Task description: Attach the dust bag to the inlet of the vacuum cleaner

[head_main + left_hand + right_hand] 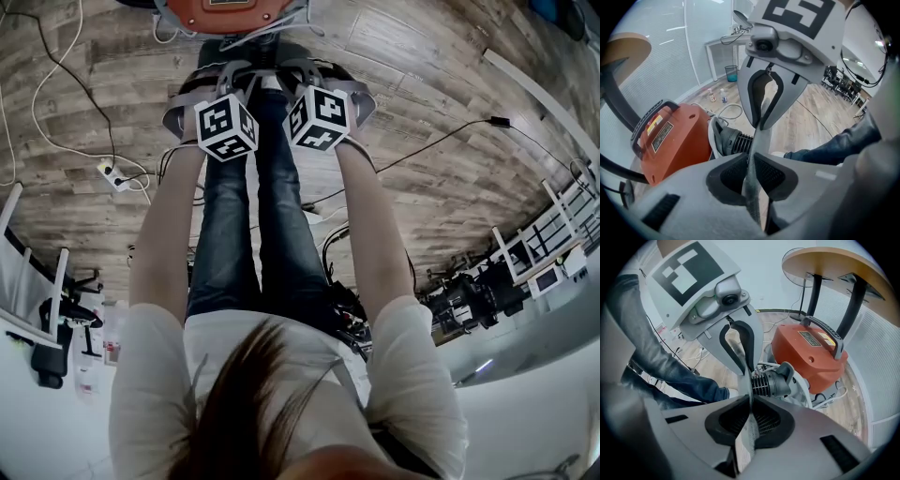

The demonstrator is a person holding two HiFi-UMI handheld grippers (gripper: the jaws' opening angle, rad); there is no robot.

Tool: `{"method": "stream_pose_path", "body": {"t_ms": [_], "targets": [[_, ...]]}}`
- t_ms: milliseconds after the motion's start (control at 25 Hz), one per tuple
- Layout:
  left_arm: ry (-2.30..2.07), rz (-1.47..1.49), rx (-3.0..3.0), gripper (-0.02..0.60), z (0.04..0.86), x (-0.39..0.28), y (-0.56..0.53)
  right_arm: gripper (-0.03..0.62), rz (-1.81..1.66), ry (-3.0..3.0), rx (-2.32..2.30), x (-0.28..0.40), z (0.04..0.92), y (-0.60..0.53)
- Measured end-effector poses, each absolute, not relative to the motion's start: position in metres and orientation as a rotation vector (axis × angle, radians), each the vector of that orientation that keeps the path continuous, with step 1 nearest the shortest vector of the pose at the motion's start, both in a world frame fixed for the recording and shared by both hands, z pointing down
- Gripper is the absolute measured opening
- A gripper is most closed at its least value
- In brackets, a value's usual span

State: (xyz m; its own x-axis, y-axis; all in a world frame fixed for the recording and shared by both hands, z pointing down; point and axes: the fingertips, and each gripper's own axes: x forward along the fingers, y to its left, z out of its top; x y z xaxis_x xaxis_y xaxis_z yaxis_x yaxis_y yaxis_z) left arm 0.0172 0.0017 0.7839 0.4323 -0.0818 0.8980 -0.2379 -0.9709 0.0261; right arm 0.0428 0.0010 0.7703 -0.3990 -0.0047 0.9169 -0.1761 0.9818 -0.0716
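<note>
A thin grey dust bag (pixel 759 136) is stretched edge-on between my two grippers. My left gripper (pixel 751 173) is shut on one end of it, with the fabric pinched between its black pads. My right gripper (pixel 751 416) is shut on the other end of the bag (pixel 745 385). The two grippers face each other closely, marker cubes side by side (pixel 225 127) (pixel 319 117). Just beyond them on the floor stands the orange vacuum cleaner (pixel 806 352) with a black handle. Its black ribbed inlet piece (pixel 771 383) lies right behind the bag. The head view shows only the vacuum's orange edge (pixel 230 11).
A round wooden table on black legs (pixel 825 263) stands over the vacuum. Cables and a power strip (pixel 114 175) lie on the wood floor at the left. The person's jeans-clad legs (pixel 262 216) are under the grippers. A blue bin (pixel 731 72) stands by the wall.
</note>
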Motion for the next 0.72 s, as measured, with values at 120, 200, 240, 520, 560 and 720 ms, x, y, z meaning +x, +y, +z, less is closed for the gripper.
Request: {"method": "stream_pose_path", "body": {"t_ms": [120, 200, 240, 520, 560, 720], "targets": [[-0.275, 1.589, 2.503, 0.061, 0.783, 0.016, -0.003, 0.028, 0.218, -1.98, 0.167, 0.042, 0.77, 0.0], [-0.244, 1.614, 2.516, 0.064, 0.782, 0.017, -0.008, 0.027, 0.253, -1.984, 0.207, 0.043, 0.771, -0.003], [-0.23, 1.63, 2.529, 0.067, 0.782, 0.018, -0.011, 0.028, 0.274, -1.986, 0.229, 0.044, 0.772, -0.004], [-0.321, 1.59, 2.53, 0.058, 0.778, 0.018, -0.021, 0.031, 0.233, -1.954, 0.233, 0.047, 0.773, -0.011], [-0.342, 1.578, 2.519, 0.057, 0.779, 0.018, -0.021, 0.032, 0.197, -1.946, 0.201, 0.047, 0.774, -0.012], [-0.405, 1.535, 2.477, 0.055, 0.783, 0.016, -0.021, 0.035, 0.079, -1.914, 0.092, 0.046, 0.776, -0.019]]}}
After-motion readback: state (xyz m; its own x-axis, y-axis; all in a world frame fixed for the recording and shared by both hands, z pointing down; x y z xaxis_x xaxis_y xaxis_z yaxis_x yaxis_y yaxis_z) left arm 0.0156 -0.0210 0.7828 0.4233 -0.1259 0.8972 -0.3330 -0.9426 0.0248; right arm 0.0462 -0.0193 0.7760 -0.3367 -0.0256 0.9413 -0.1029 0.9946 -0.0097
